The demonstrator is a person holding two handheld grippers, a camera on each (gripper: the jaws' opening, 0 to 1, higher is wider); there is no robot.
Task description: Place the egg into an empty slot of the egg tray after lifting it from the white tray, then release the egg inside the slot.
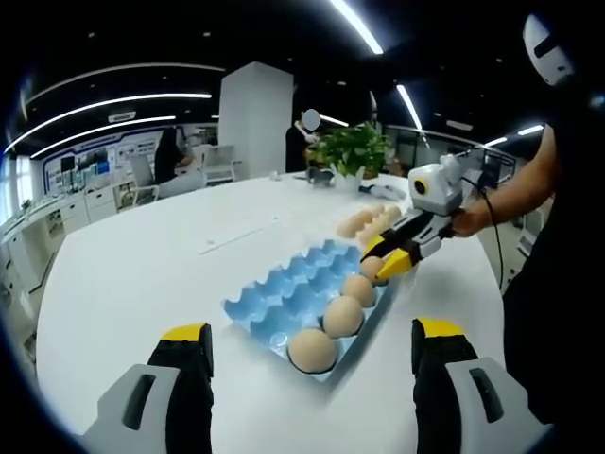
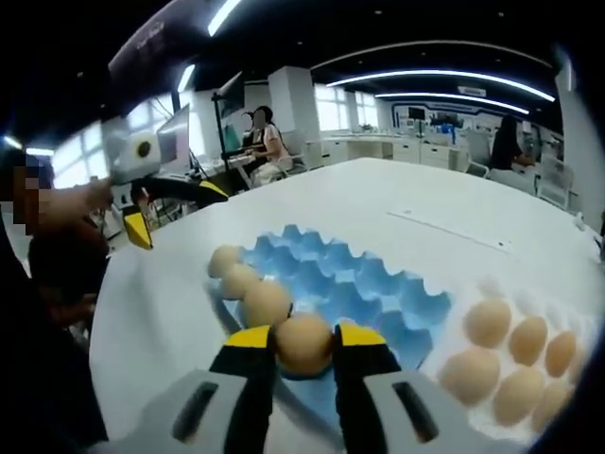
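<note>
- The wide round white worktop [image 1: 142, 274] lies bare on the far side of the blue moulded egg tray [image 1: 284, 293], leaving broad open room there; its near edge curves close beside the tray in the right gripper view.
- The right gripper [image 2: 303, 348], grey-bodied with yellow-tipped black jaws, holds a smooth tan egg [image 2: 303, 342] between narrow-set jaws, just over the tray's near edge slot.
- In that view three more eggs line the tray's left edge; in the left gripper view the row counts four, the gripped one at its far end.
- The blue tray's cups are scalloped with raised peaks, most of them vacant.
- The white tray [image 2: 489, 286] just beside it carries six eggs I can count.
- The left gripper [image 1: 312, 345] hovers near the tray, jaws wide apart, nothing between them.
</note>
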